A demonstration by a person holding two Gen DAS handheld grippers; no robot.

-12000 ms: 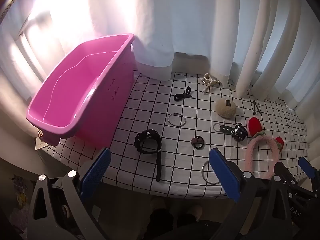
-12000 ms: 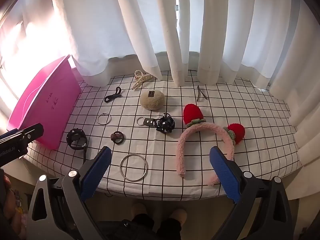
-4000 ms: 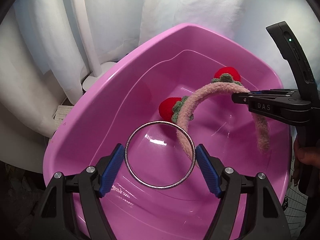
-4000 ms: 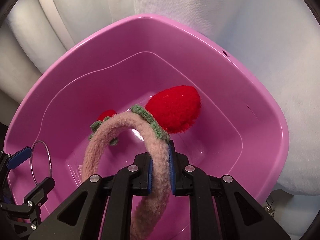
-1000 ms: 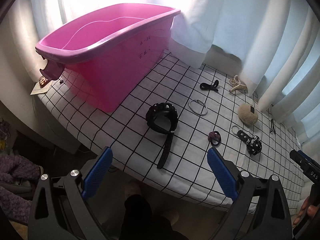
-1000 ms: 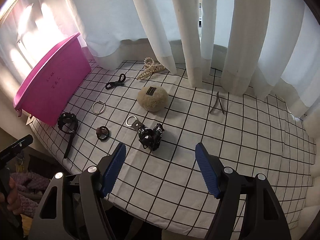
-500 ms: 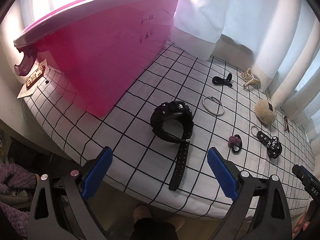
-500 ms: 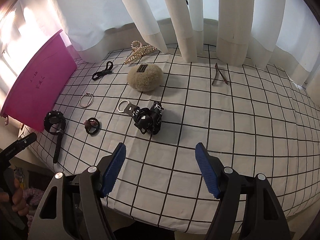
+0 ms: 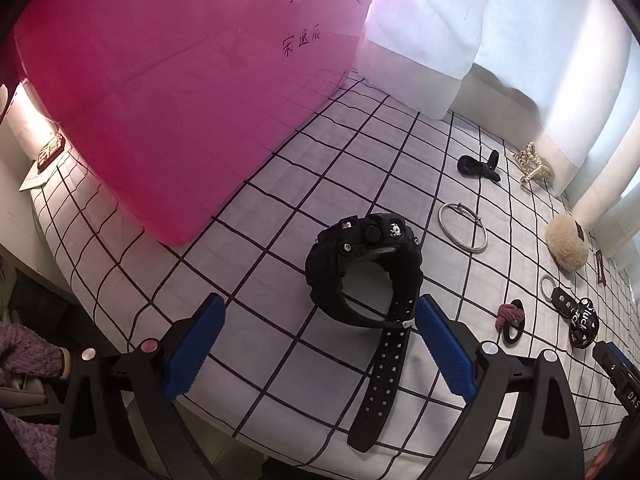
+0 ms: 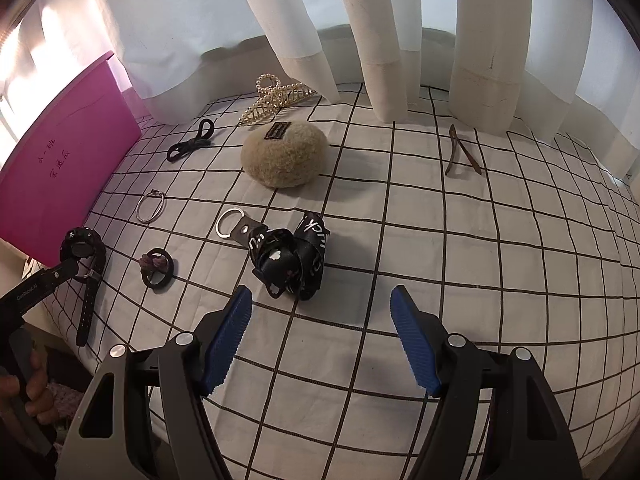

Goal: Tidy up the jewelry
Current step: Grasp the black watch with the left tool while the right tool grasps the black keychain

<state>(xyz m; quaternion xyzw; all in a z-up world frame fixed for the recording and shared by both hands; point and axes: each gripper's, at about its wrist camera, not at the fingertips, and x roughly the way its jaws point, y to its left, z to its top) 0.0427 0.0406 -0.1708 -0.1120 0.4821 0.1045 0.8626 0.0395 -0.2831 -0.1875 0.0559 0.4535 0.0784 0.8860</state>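
Observation:
A black watch (image 9: 366, 264) lies on the checked cloth, just ahead of my open, empty left gripper (image 9: 320, 344); its strap runs between the blue pads. It also shows in the right wrist view (image 10: 84, 252). My right gripper (image 10: 320, 336) is open and empty, just short of a black printed lanyard keyring (image 10: 290, 256). The pink bin (image 9: 172, 92) stands at the left. On the cloth lie a thin silver bangle (image 9: 463, 233), a black hair tie (image 9: 478, 167), a pearl claw clip (image 10: 276, 98), a beige fluffy clip (image 10: 285, 154), a small dark hair tie (image 10: 157, 266) and a brown hairpin (image 10: 460, 154).
White curtains (image 10: 380, 40) hang down to the cloth along the back. The table's front edge (image 9: 280, 444) drops off close under both grippers. A paper tag (image 9: 42, 164) lies left of the bin. The left gripper's body (image 10: 36, 292) shows at the right wrist view's left edge.
Both grippers have moved forward and down toward the table: the left closer to the black watch, the right closer to the lanyard keyring. Both stay open.

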